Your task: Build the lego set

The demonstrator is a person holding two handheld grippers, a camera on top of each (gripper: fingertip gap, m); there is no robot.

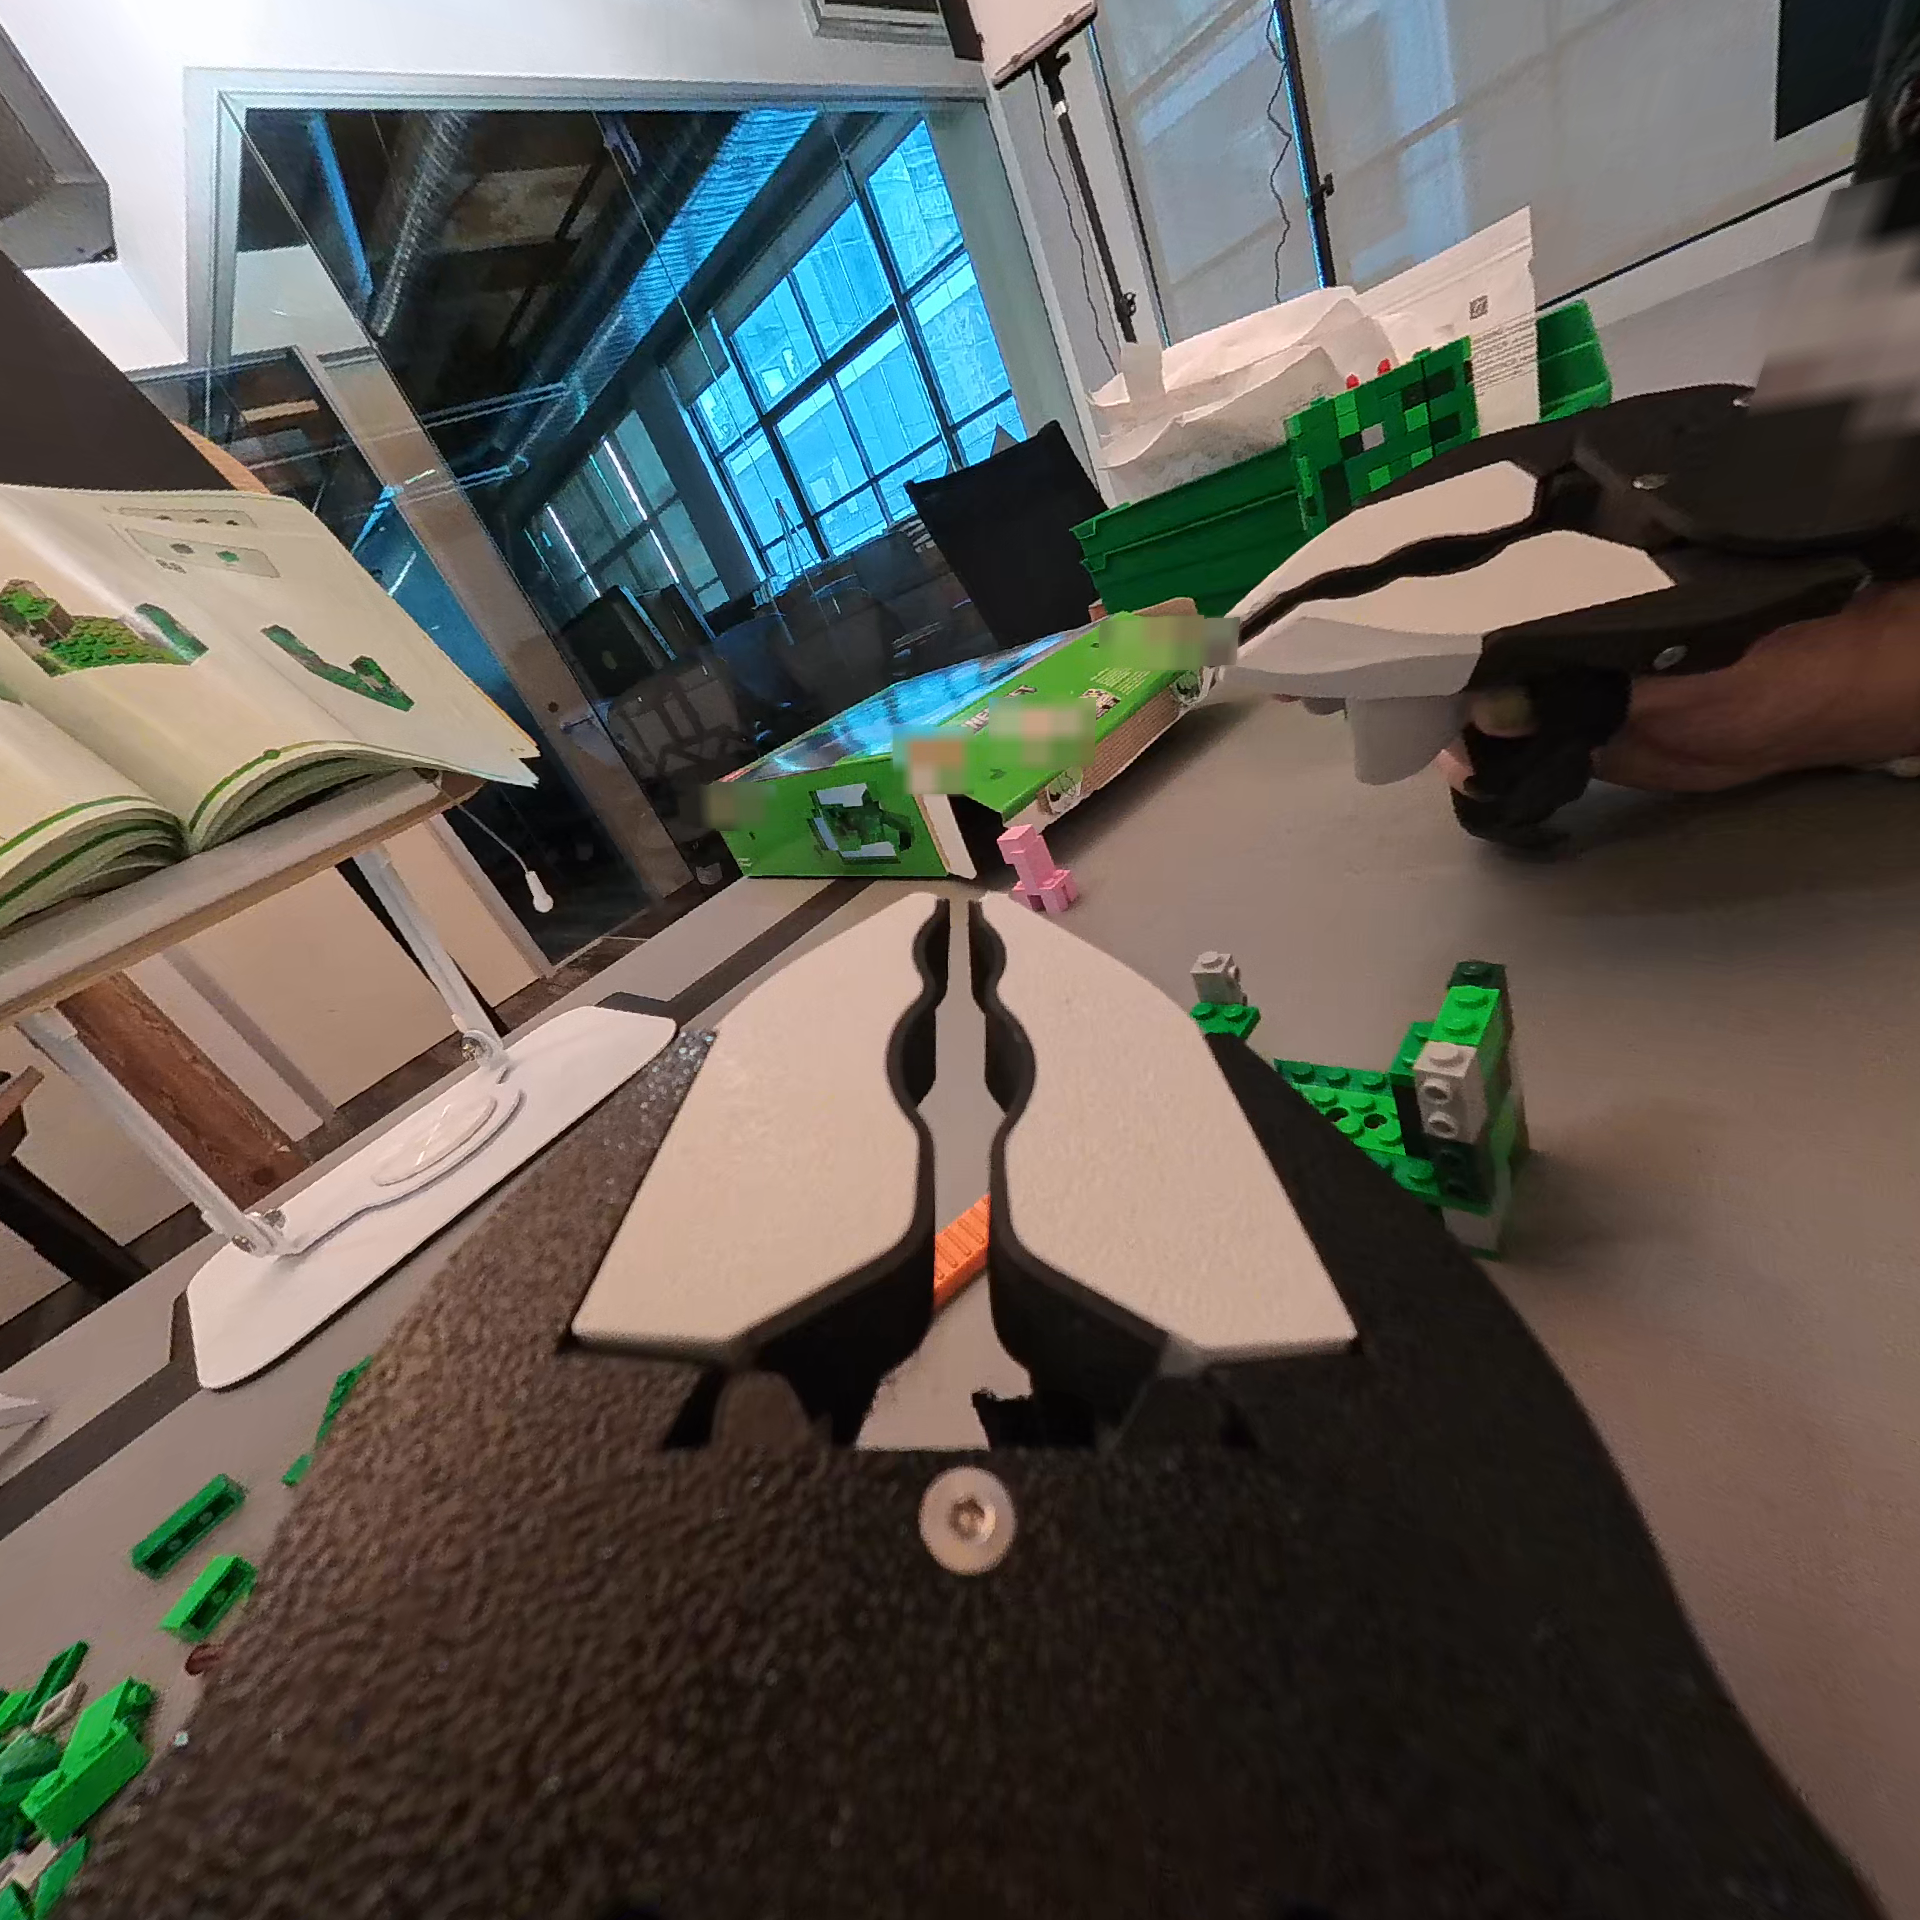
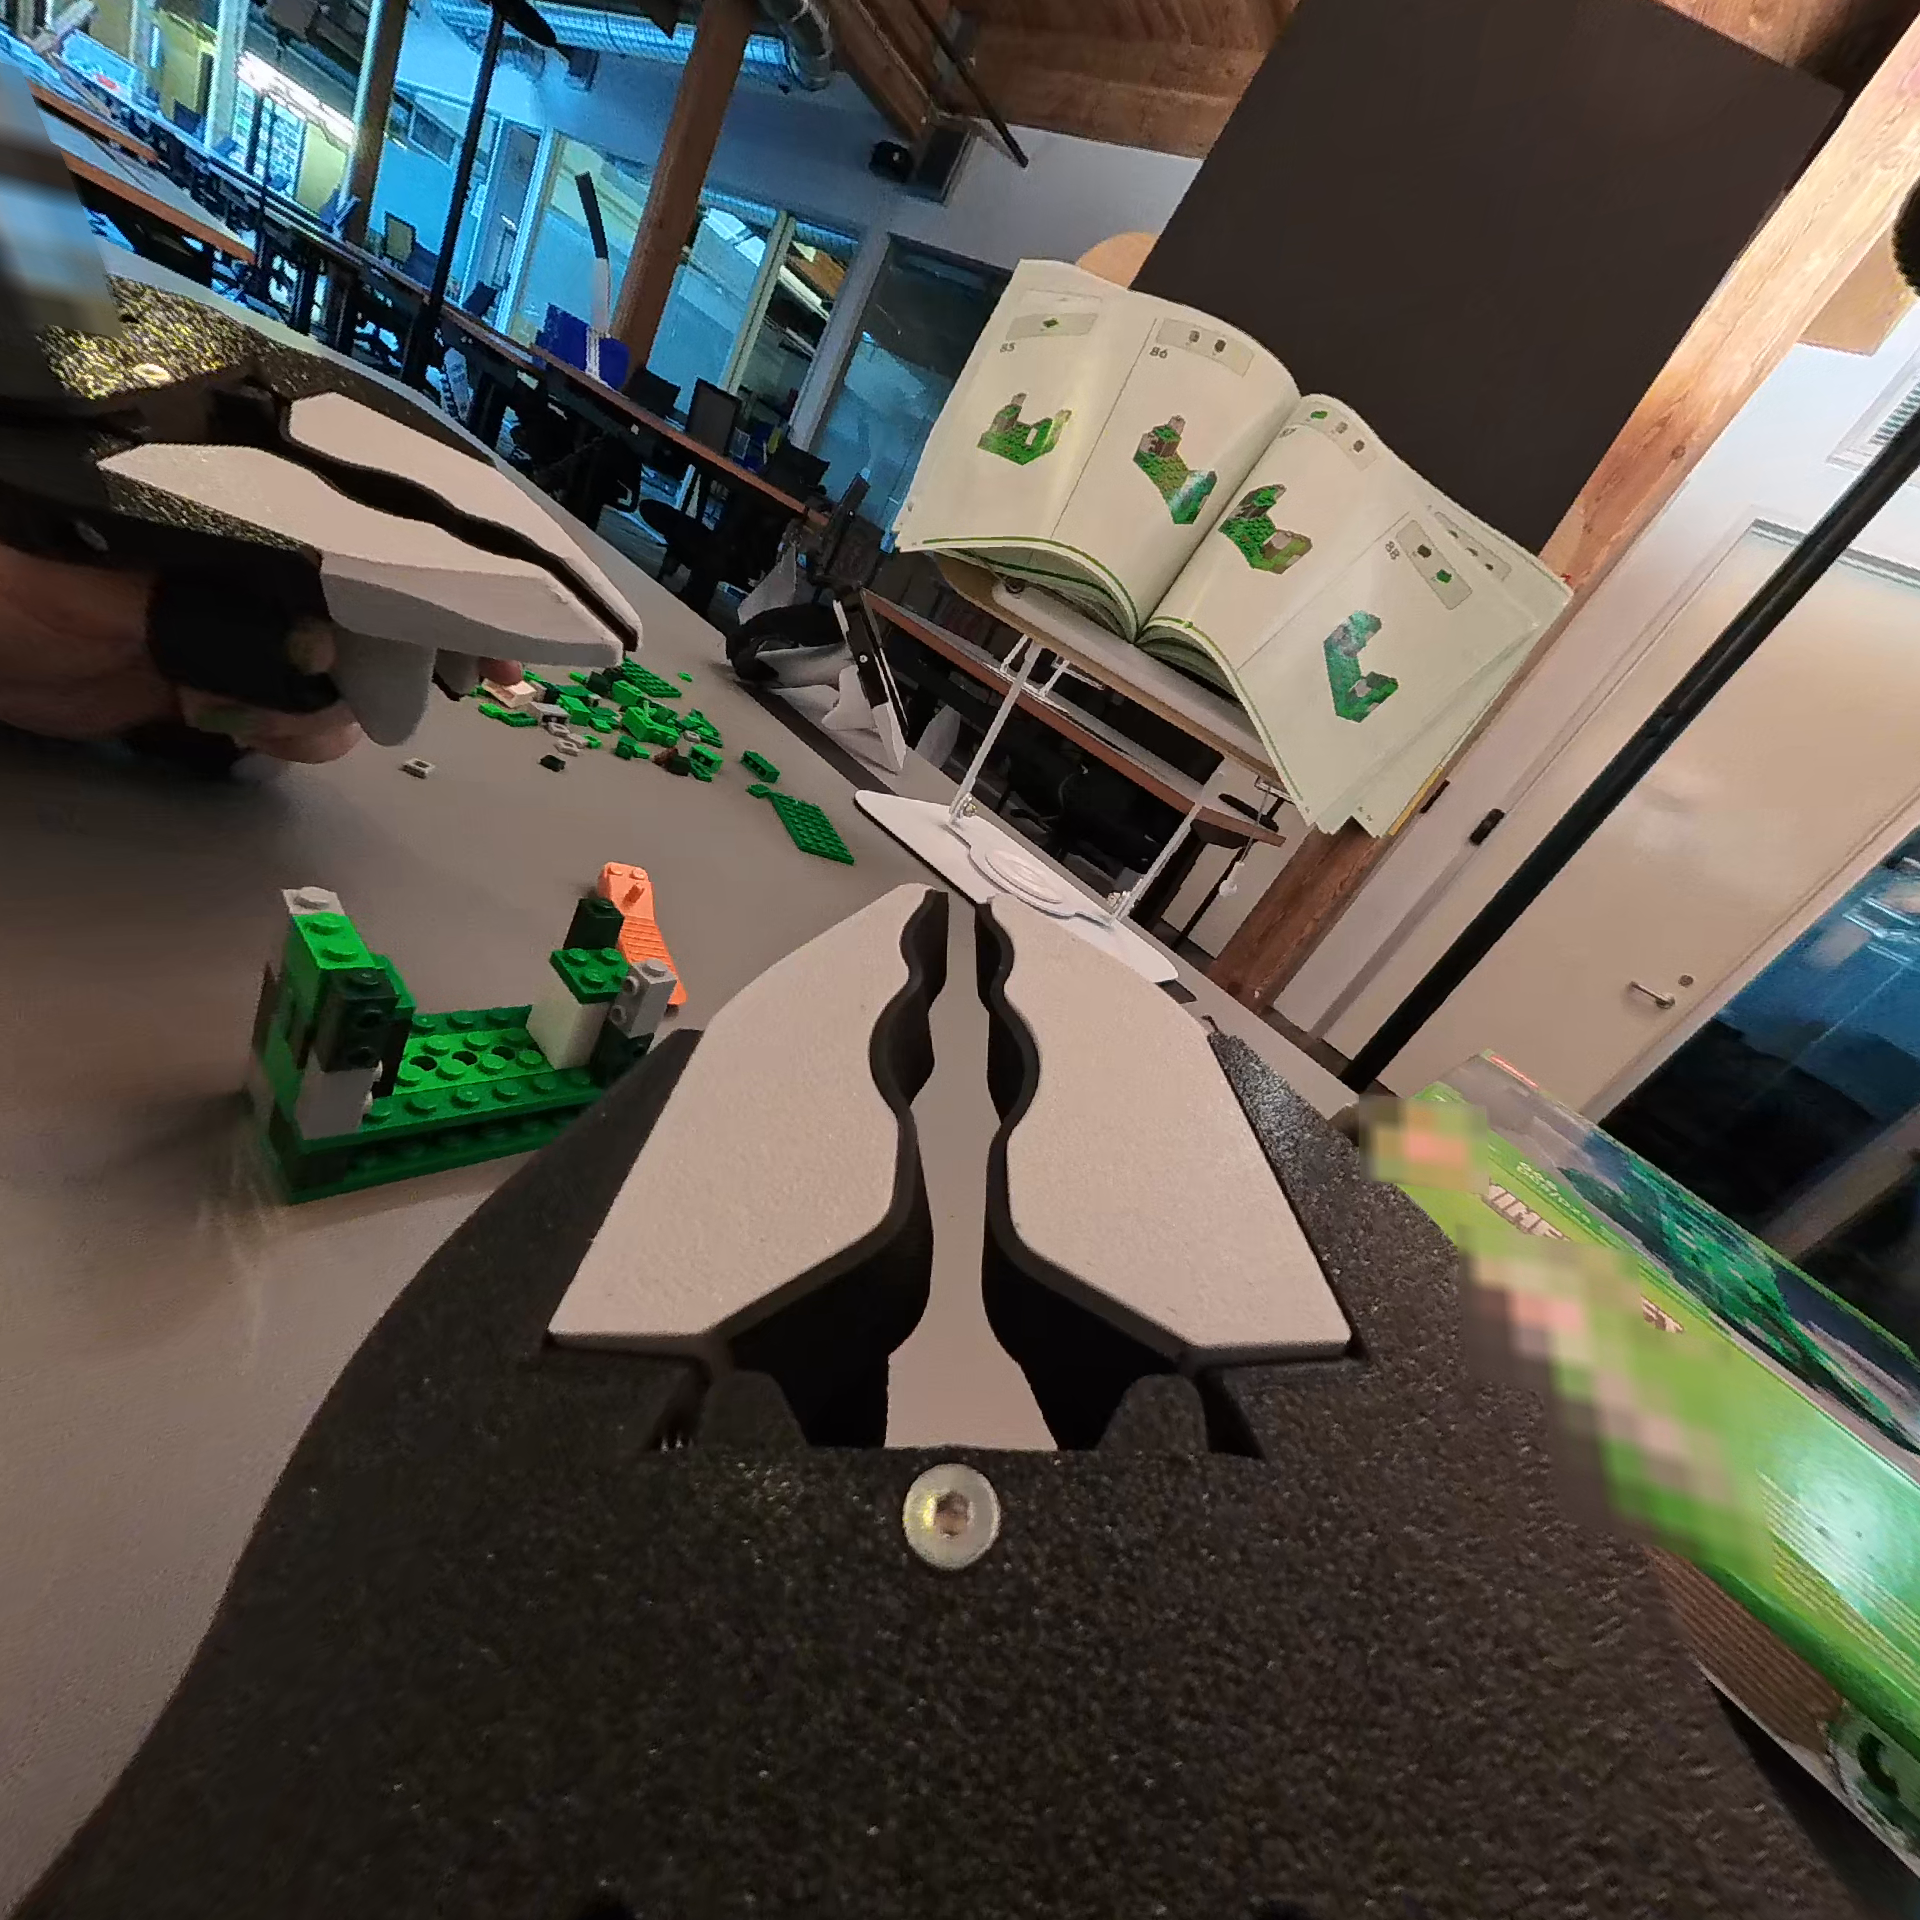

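A part-built green model (image 1: 1455, 1101) with grey and white bricks stands on the grey table, right of my left gripper (image 1: 961, 906). The left gripper's fingers are shut with nothing between them. An orange brick separator (image 1: 961, 1262) shows through the gap, lying on the table below. My right gripper (image 2: 961, 902) is shut and empty, with the model (image 2: 416, 1049) to its left and the separator (image 2: 639, 925) behind the model. Each gripper shows in the other's view, held by a hand: the right one (image 1: 1236, 636) and the left one (image 2: 623, 636) above a pile of loose green bricks (image 2: 634, 717).
An open instruction book (image 2: 1195, 499) rests on a white stand (image 2: 1018, 873) at the table's edge. The green set box (image 1: 935, 769) lies at the back, with a pink figure (image 1: 1039, 873) before it. A finished green block model (image 1: 1382, 436), green trays (image 1: 1195, 551) and paper bags stand behind. Loose bricks (image 1: 62, 1745) lie at the left. Some 11 centimetres of space lies between my two pairs of fingers. From my left tips it is roughly 11 centimetres to the orange brick separator (image 1: 961, 1262); from my right, 15 centimetres.
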